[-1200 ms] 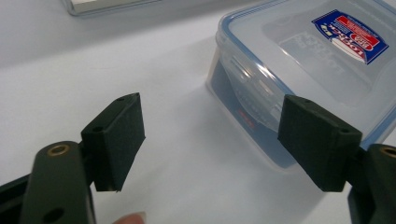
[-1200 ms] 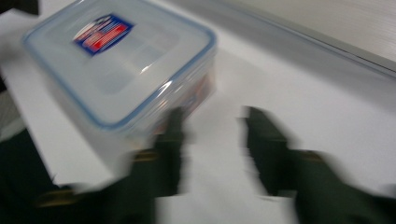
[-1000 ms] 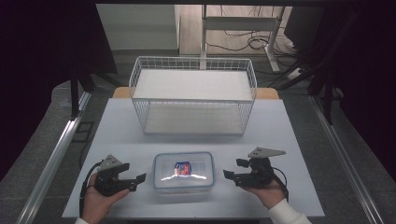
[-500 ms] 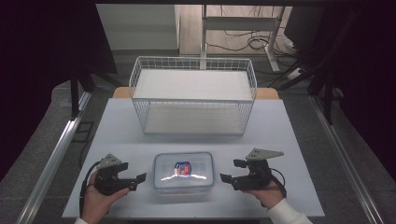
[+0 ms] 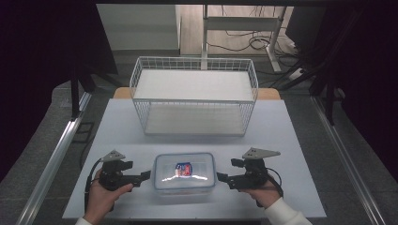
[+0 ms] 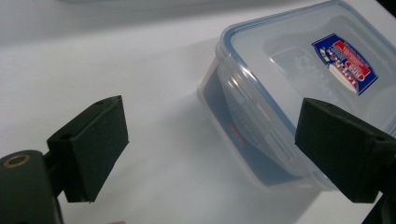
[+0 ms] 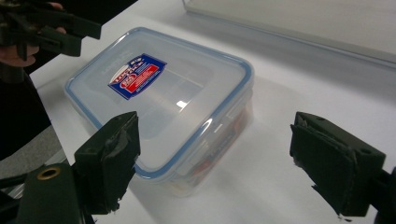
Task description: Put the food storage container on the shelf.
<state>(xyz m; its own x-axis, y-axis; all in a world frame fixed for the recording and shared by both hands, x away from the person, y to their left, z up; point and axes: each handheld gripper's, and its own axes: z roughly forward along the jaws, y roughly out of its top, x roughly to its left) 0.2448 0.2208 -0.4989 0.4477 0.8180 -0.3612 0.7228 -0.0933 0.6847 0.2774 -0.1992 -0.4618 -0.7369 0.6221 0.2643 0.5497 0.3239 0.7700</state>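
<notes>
A clear plastic container with a blue-rimmed lid and a red-and-blue label lies flat at the front middle of the white table. My left gripper is open just left of it, tips pointing at its left side. My right gripper is open just right of it. In the left gripper view the container lies ahead and right of the left gripper, one jaw overlapping its near corner. In the right gripper view the container sits ahead and left of the right gripper, nothing between the jaws.
A white wire basket with a flat white bottom stands at the back middle of the table. Bare tabletop lies between the basket and the container. The table's front edge runs just below both hands. The left gripper appears beyond the container in the right gripper view.
My right gripper has drifted slightly toward the front and closer to the container's right side. The left gripper and the container have stayed put.
</notes>
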